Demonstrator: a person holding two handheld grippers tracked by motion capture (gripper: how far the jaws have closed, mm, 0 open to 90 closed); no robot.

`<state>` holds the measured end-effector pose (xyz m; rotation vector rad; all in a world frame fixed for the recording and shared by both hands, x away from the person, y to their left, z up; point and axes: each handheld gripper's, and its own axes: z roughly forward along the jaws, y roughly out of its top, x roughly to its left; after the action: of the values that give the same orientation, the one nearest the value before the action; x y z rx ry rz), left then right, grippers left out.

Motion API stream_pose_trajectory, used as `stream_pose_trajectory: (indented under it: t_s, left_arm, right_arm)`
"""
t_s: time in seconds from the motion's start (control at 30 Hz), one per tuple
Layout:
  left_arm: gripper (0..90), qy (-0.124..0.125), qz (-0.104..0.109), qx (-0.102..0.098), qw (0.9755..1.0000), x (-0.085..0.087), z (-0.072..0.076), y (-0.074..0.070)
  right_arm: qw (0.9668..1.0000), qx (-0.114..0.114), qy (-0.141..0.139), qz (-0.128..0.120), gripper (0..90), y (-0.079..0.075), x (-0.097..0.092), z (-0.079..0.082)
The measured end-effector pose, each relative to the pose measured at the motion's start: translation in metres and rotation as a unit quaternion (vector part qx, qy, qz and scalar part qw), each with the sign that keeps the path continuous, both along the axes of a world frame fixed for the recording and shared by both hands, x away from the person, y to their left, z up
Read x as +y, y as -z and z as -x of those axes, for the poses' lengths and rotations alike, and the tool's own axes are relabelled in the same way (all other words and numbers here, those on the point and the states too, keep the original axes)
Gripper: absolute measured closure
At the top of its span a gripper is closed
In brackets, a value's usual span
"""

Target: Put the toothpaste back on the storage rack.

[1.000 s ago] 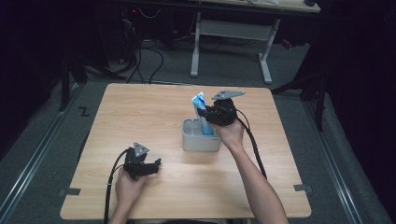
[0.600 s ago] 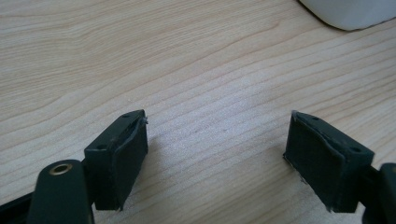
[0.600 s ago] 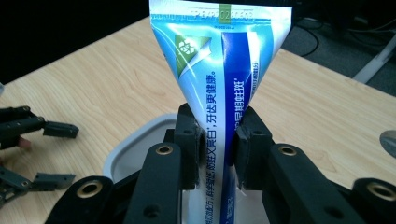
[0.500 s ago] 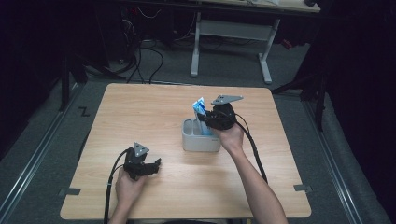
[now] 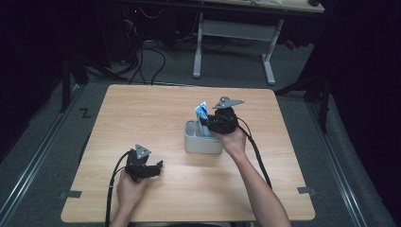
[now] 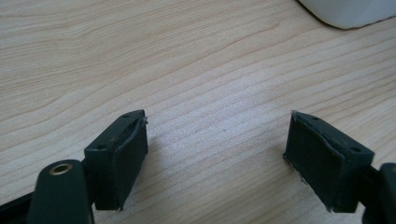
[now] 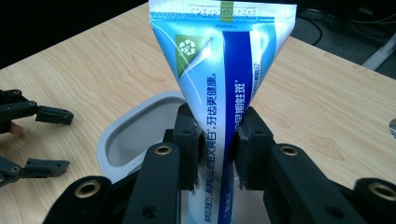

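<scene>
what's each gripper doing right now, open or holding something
left gripper: open, nothing between its jaws
right gripper: closed on the toothpaste tube

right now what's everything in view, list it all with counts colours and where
tube: 1, blue and white, upright, crimped end up, lower end in the holder
holder: 1, grey-white, open top, middle of the table
table: 1, light wood, under everything
desk frame: 1, white, on the floor behind the table
cables: several, black, on the floor behind the table
tape marks: 2, grey, near corners of the table
left gripper: 1, black, jaws open over bare wood, near left of the table
right gripper: 1, black, jaws pressed on the tube above the holder
hands: 2, one on each gripper
</scene>
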<state>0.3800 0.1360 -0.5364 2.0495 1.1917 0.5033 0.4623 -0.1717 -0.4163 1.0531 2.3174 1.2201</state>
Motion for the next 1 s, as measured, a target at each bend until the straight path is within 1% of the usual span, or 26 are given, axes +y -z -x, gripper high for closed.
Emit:
stream_pose_trajectory:
  t_s: [0.17, 0.3, 0.4, 0.43, 0.47, 0.5, 0.53, 0.57, 0.63, 0.7, 0.77, 0.83, 0.87, 1.0]
  left_arm:
    - [21.3, 0.0, 0.0, 0.0, 1.0, 0.0, 0.0, 0.0]
    - [21.3, 0.0, 0.0, 0.0, 1.0, 0.0, 0.0, 0.0]
    - [21.2, 0.0, -0.001, -0.001, 1.0, 0.0, 0.0, 0.0]
    - [21.3, 0.0, -0.001, -0.001, 1.0, 0.0, 0.0, 0.0]
    - [21.3, 0.0, -0.001, -0.001, 1.0, 0.0, 0.0, 0.0]
    - [21.3, 0.0, -0.001, -0.001, 1.0, 0.0, 0.0, 0.0]
    - [21.3, 0.0, -0.001, -0.001, 1.0, 0.0, 0.0, 0.0]
    - [21.3, 0.0, -0.001, -0.001, 1.0, 0.0, 0.0, 0.0]
    - [21.2, 0.0, -0.001, -0.001, 1.0, 0.0, 0.0, 0.0]
    - [21.2, 0.0, -0.001, -0.001, 1.0, 0.0, 0.0, 0.0]
    - [21.2, -0.001, -0.001, -0.001, 1.0, 0.0, 0.0, 0.0]
    - [21.0, 0.0, -0.001, -0.001, 1.0, 0.0, 0.0, 0.0]
    - [21.0, 0.0, -0.001, -0.001, 1.0, 0.0, 0.0, 0.0]
    - [21.0, 0.0, -0.001, -0.001, 1.0, 0.0, 0.0, 0.0]
  right_arm:
    - [1.0, 0.001, 0.003, -0.008, 71.4, 0.002, -0.001, 0.002]
    - [1.0, 0.002, 0.0, -0.008, 70.0, 0.002, -0.001, 0.002]
    - [0.9999, 0.004, 0.0, -0.009, 67.5, 0.003, -0.001, 0.003]
    - [1.0, 0.001, 0.003, -0.005, 64.1, 0.002, -0.002, 0.004]
    - [1.0, 0.001, 0.003, -0.005, 64.1, 0.002, -0.002, 0.004]
    - [0.9999, 0.0, 0.003, -0.014, 59.5, 0.0, -0.003, 0.006]
    - [0.9999, 0.0, 0.003, -0.014, 59.5, 0.0, -0.003, 0.006]
    - [0.9998, -0.001, 0.004, -0.02, 55.3, -0.003, -0.005, 0.007]
    - [0.9998, -0.004, 0.005, -0.02, 53.8, -0.004, -0.005, 0.008]
    - [0.9993, -0.01, 0.015, -0.031, 49.7, -0.008, -0.01, 0.011]
    - [0.9991, -0.013, 0.021, -0.033, 48.7, -0.011, -0.013, 0.012]
    - [0.999, -0.016, 0.021, -0.035, 48.4, -0.012, -0.015, 0.012]
    - [0.9987, -0.019, 0.023, -0.04, 48.1, -0.015, -0.018, 0.014]
    - [0.9986, -0.024, 0.025, -0.04, 47.8, -0.018, -0.021, 0.017]
